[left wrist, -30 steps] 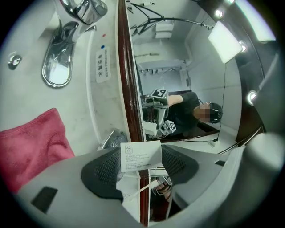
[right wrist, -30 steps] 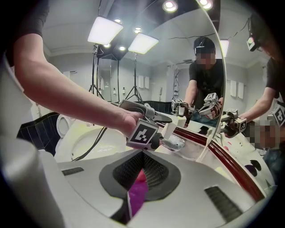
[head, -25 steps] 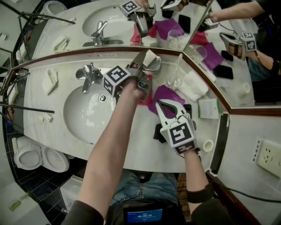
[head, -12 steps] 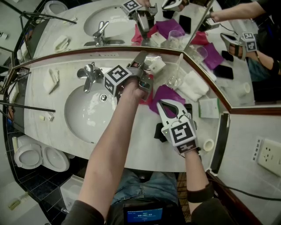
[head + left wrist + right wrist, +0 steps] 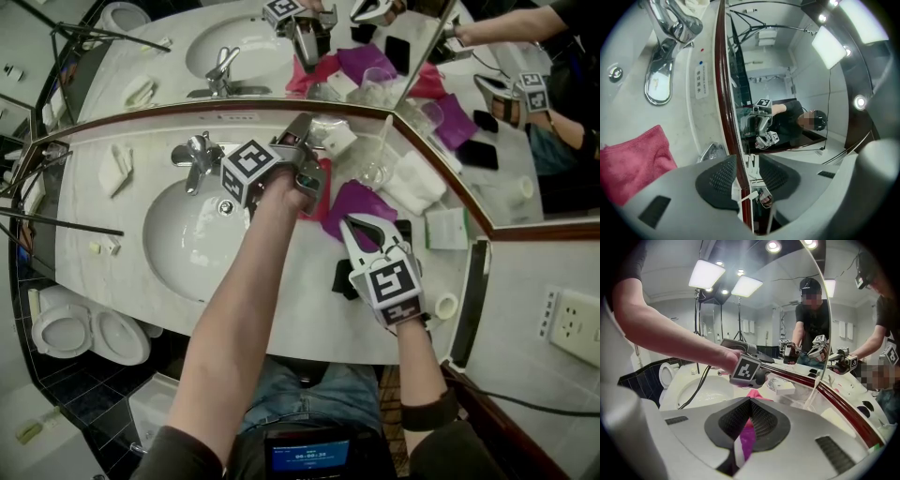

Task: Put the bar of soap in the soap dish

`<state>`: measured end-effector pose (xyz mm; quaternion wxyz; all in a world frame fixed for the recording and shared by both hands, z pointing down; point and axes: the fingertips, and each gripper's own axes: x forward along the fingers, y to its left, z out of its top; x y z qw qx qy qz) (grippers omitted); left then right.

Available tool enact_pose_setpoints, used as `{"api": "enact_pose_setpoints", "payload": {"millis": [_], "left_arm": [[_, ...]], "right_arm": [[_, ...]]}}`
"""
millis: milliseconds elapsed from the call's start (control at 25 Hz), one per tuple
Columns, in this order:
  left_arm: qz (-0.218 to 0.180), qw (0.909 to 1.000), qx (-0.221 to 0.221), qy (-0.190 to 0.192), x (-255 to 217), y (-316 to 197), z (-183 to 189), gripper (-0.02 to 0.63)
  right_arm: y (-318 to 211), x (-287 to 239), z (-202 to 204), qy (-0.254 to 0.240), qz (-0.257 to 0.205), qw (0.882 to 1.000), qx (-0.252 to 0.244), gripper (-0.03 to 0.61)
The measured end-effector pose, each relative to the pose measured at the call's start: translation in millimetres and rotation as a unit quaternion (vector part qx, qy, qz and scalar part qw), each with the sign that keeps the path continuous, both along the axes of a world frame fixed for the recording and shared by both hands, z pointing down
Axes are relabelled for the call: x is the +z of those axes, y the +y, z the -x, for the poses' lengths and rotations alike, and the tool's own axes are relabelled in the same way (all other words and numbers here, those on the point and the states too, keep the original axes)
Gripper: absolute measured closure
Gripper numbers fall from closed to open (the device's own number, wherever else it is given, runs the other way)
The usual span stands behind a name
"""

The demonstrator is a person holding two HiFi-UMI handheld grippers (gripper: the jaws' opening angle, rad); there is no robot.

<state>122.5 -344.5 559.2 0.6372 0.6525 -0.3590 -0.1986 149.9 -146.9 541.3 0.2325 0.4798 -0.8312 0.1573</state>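
Head view: bar of soap (image 5: 338, 139) lay on soap dish (image 5: 773, 380).
Left gripper (image 5: 746, 176): jaws had just been closing, narrow gap left, nothing between them.
Right gripper (image 5: 750, 403): jaws together, tips over purple cloth (image 5: 361, 202).

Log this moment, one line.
bar of soap: on soap dish | left gripper: jaws just closed further, nothing between | right gripper: shut

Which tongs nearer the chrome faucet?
Left. The left tongs, jaws just closing with nothing between them, sit close right of the chrome faucet; the right tongs lie farther, over the purple cloth.
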Motion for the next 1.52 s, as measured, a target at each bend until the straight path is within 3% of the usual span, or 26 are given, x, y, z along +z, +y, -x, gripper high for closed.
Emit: {"api": "enact_pose_setpoints", "payload": {"millis": [120, 160, 360, 520, 680, 800, 880, 1000, 1120, 1320, 1520], "left_arm": [[-0.019, 0.9995, 0.005, -0.023, -11, 7, 8, 0.598], [-0.030, 0.9990, 0.010, -0.033, -17, 10, 10, 0.612], [-0.105, 0.9893, 0.053, -0.086, -61, 31, 25, 0.612], [-0.167, 0.9689, 0.098, -0.154, -94, 53, 43, 0.612], [-0.224, 0.9382, 0.122, -0.234, -122, 77, 77, 0.611], [-0.264, 0.9094, 0.141, -0.289, -138, 98, 103, 0.611], [-0.294, 0.8814, 0.161, -0.333, -145, 116, 116, 0.611], [-0.340, 0.8320, 0.183, -0.399, -153, 140, 135, 0.611], [-0.372, 0.7974, 0.193, -0.435, -164, 165, 151, 0.611], [-0.399, 0.7639, 0.211, -0.461, -175, 206, 166, 0.611], [-0.401, 0.7585, 0.213, -0.467, -169, 227, 185, 0.610]], "right_arm": [[4, -4, -1, 0.003, 0.001, 1.000, 0.003, 0.561], [6, -6, -2, 0.005, 0.001, 1.000, 0.005, 0.561], [18, -19, -4, 0.011, 0.010, 1.000, 0.017, 0.561], [28, -27, -9, 0.009, 0.015, 0.999, 0.035, 0.561], [38, -31, -13, 0.007, 0.014, 0.998, 0.054, 0.561], [49, -35, -13, 0.004, 0.020, 0.997, 0.070, 0.561], [56, -36, -14, -0.001, 0.025, 0.996, 0.083, 0.561], [68, -37, -15, -0.009, 0.030, 0.994, 0.101, 0.561], [82, -37, -17, -0.013, 0.035, 0.992, 0.117, 0.561], [104, -40, -23, -0.017, 0.038, 0.989, 0.140, 0.561], [120, -40, -24, -0.020, 0.036, 0.987, 0.158, 0.561]]}}
